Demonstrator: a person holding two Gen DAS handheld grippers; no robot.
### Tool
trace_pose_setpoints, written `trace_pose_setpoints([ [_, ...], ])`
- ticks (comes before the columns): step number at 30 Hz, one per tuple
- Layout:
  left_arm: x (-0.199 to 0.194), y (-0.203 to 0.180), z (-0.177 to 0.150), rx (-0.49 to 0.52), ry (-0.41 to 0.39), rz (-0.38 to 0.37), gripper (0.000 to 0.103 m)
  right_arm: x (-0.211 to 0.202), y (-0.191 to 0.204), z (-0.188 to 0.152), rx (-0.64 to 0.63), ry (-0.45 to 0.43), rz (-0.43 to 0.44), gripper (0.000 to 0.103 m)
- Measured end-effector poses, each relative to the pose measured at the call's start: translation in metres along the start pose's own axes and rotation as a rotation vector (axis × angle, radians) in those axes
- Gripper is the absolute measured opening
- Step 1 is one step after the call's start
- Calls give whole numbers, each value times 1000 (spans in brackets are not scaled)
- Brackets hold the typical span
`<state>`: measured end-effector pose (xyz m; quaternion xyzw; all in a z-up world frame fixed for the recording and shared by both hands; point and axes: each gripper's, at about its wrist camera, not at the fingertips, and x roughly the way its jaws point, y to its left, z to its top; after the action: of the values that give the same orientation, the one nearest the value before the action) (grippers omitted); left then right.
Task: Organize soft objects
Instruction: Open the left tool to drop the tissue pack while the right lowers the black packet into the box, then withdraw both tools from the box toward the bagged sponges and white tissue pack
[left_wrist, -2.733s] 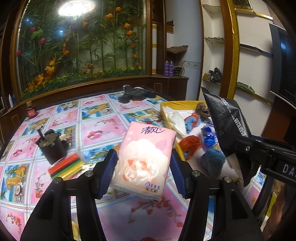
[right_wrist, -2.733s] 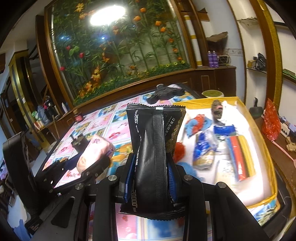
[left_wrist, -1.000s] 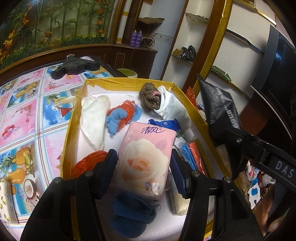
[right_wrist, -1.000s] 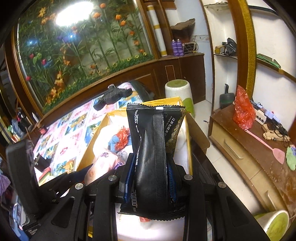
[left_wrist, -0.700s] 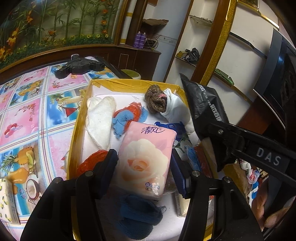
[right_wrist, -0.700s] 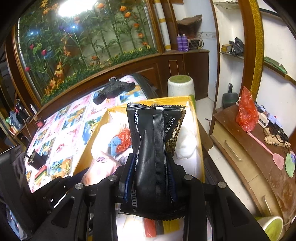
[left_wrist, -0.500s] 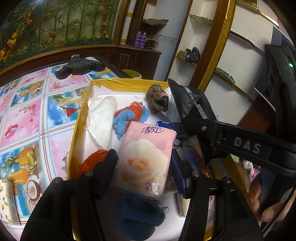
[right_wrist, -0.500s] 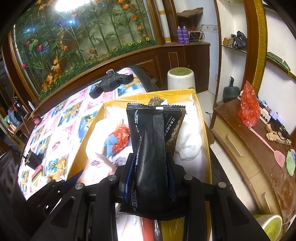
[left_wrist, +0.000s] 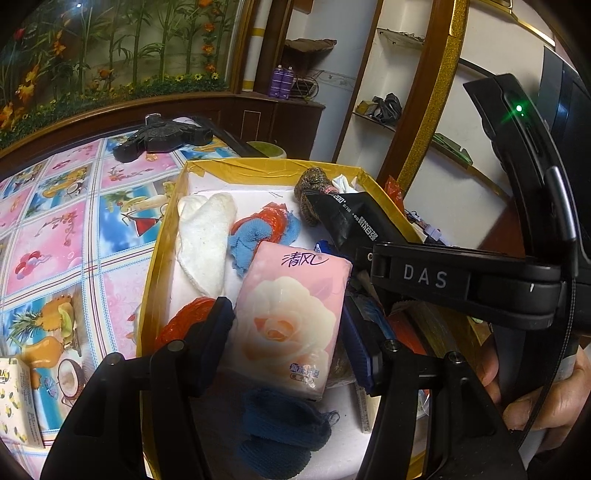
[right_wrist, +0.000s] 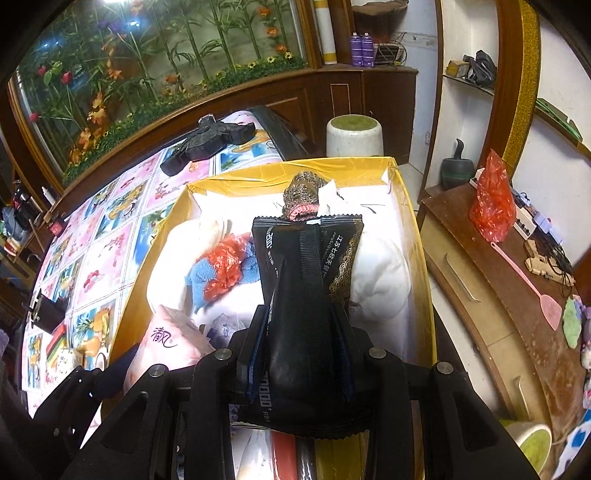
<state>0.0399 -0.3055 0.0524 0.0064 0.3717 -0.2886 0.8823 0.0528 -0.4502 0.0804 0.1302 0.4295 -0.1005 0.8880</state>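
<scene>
A flower mural (right_wrist: 155, 85) fills the far left wall; white shelves (right_wrist: 476, 79) and a wooden cabinet (right_wrist: 491, 295) stand right.

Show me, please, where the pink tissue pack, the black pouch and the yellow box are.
pink tissue pack (left_wrist: 291, 314), left wrist view, on its printed rose.
black pouch (right_wrist: 306, 325), right wrist view, on its middle seam.
yellow box (right_wrist: 332, 173), right wrist view, on its far wall.

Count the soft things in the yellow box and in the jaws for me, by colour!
Pink tissue pack: 1
Black packet: 1
Dark blue knit: 1
Brown knit: 1
Long white cloth: 1
Total: 5
</scene>
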Motion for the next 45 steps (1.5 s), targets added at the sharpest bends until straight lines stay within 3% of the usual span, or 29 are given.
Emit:
trace_pose_setpoints([
  [3, 0, 0, 0, 4, -2, 2, 58, 0, -1, -2, 3, -3, 1, 36],
  [7, 0, 0, 0, 7, -2, -1, 59, -6, -6, -11, 16, -18, 15, 52],
  [20, -19, -5, -1, 29, -63, -9, 59, -66, -14, -53, 80, -160, 38, 60],
  [32, -21, -6, -5, 40, -44, -38, 60, -107, -27, -96, 156, -220, 49, 61],
  [35, -30, -3, -5, 25, -64, -65, 74, -119, -29, -106, 162, -233, 51, 62],
  [45, -73, 17, -6, 1, -70, -123, 74, -148, -8, -125, 126, -275, 78, 67],
])
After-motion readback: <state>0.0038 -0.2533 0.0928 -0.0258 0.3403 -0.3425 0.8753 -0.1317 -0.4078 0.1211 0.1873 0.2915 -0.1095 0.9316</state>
